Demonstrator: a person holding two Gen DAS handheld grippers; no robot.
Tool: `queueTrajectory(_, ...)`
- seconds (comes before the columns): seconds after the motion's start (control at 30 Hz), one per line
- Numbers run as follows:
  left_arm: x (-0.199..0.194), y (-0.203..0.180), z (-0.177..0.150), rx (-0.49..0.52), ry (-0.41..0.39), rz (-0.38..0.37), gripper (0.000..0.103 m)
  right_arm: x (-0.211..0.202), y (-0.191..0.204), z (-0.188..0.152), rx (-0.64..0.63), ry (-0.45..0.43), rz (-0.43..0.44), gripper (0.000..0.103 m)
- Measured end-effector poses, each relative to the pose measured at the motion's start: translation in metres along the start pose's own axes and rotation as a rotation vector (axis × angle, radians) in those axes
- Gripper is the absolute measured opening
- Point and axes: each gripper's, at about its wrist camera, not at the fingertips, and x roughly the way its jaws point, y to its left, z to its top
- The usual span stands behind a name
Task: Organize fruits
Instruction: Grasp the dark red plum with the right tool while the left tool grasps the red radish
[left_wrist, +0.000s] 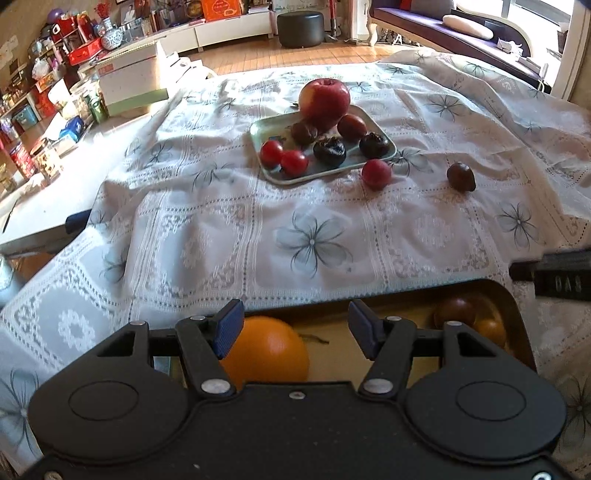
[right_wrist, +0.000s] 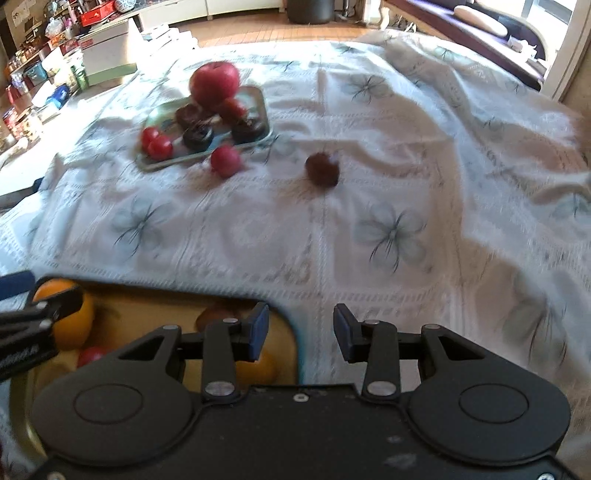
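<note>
Both tongs hung released and empty over the near yellow tray (left_wrist: 517, 314), the left tongs (left_wrist: 295, 325) above the orange (left_wrist: 266, 350) and the right tongs (right_wrist: 301, 332) at the tray's right corner. Across the cloth-covered surface (left_wrist: 332, 240), the green tray (left_wrist: 384, 142) held the apple (left_wrist: 324, 98) and small fruits, while a red fruit (left_wrist: 376, 173) and a dark fruit (left_wrist: 461, 177) lay loose just beside it. Judging from this, the step was probably reaching for a loose fruit; approaching low with jaws wide, straddling it and closing gently should keep it from rolling over the wrinkled cloth.
</note>
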Motion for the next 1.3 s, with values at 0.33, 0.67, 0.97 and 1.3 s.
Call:
queueTrajectory(0.33,0.023,-0.013,0.037,0.047,0.012,0.005,0.065,0.047,-0.029,0.069,0.117,0.025,-0.064,0.042)
queueTrajectory(0.67,0.05,-0.025,0.082,0.054,0.024,-0.022,0.065,0.08,-0.051,0.104,0.18,-0.012,0.004,0.042)
queueTrajectory(0.97,0.075,-0.022,0.103,-0.056,0.062,-0.056,0.064,0.091,-0.03,0.112,0.052,-0.096,0.058,0.042)
queueTrajectory(1.3,0.09,-0.024,0.114,-0.071,0.062,-0.067,0.064,0.108,-0.027,0.108,0.041,-0.076,0.04,0.033)
